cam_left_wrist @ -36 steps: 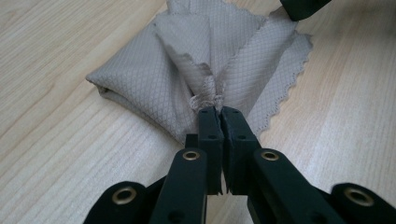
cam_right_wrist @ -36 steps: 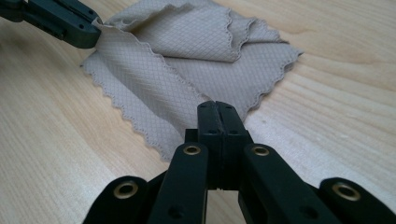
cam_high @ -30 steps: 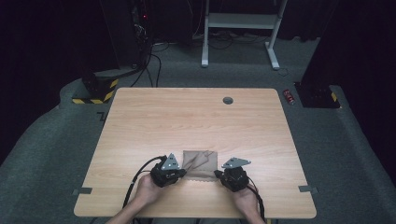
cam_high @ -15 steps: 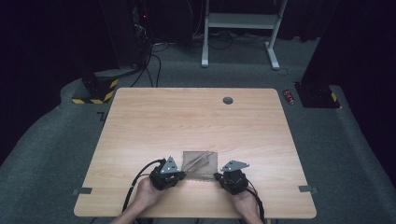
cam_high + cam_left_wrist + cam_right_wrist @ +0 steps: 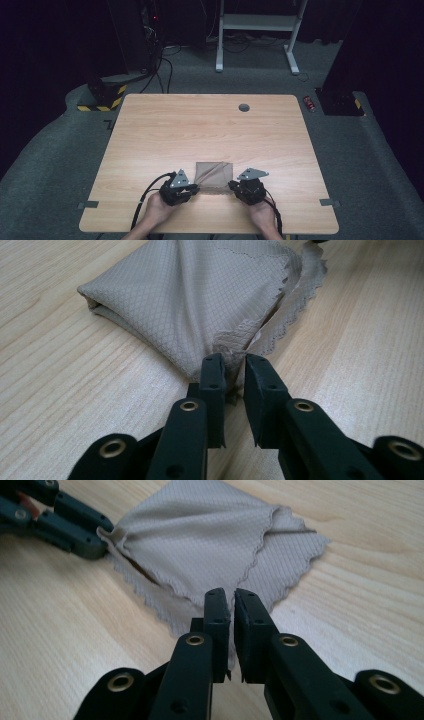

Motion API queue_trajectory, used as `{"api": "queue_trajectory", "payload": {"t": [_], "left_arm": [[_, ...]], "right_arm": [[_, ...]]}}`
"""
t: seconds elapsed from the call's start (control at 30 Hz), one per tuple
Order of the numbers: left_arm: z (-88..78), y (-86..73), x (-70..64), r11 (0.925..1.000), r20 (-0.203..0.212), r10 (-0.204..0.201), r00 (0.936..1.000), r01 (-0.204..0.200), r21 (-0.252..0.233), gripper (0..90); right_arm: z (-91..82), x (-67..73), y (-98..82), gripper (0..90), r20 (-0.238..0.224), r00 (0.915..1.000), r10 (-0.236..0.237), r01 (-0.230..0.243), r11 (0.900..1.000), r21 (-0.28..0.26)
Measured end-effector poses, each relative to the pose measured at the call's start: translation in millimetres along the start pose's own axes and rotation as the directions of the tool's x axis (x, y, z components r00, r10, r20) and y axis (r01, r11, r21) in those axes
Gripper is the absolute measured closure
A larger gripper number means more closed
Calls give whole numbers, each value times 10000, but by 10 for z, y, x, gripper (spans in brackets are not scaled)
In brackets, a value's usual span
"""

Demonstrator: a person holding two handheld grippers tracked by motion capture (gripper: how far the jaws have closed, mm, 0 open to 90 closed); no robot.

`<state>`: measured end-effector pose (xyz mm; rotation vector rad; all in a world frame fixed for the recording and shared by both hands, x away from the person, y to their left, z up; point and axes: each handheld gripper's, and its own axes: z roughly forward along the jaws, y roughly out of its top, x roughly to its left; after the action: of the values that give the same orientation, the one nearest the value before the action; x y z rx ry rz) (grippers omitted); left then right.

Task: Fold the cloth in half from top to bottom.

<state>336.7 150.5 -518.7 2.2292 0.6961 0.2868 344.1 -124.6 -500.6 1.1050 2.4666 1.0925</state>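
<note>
A beige cloth (image 5: 214,172), folded into a rough square with scalloped edges, lies near the front edge of the wooden table (image 5: 200,130). My left gripper (image 5: 196,189) is at its near left corner and my right gripper (image 5: 232,186) at its near right corner. In the left gripper view the jaws (image 5: 234,360) have just been opening; a bunched corner of the cloth (image 5: 200,300) sits loose in the gap. In the right gripper view the jaws (image 5: 230,594) have also just been opening, to a narrow gap, with the cloth (image 5: 210,545) edge between them. The left gripper (image 5: 97,545) shows there at the far corner.
A round cable hole (image 5: 244,107) sits at the back of the table. Grey tape tabs (image 5: 88,204) mark the front edges. Beyond the table are a white frame (image 5: 257,30), cables on the carpet and a yellow-black striped block (image 5: 102,97).
</note>
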Motion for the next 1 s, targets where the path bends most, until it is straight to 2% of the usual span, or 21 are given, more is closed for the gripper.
{"api": "queue_trajectory", "payload": {"t": [0.3,0.57,0.6,0.77,1.0], "left_arm": [[-46,-60,-23,10000,85,-46,10000,46,28,668],[-85,-110,-23,9996,86,-274,9996,274,-71,605],[-83,-115,-25,9994,63,-334,9994,335,-129,604],[-78,-132,-21,9988,56,-393,9992,394,-286,596],[-78,-157,-26,9978,50,-468,9989,469,-471,590]], "right_arm": [[220,21,159,765,105,9999,41,-43,9997,253],[292,41,149,722,449,9990,-36,7,9980,637],[298,41,146,728,436,9990,-37,7,9976,692],[279,42,128,868,452,9989,-114,82,9975,700],[216,83,82,894,383,9989,-288,268,9983,526]]}}
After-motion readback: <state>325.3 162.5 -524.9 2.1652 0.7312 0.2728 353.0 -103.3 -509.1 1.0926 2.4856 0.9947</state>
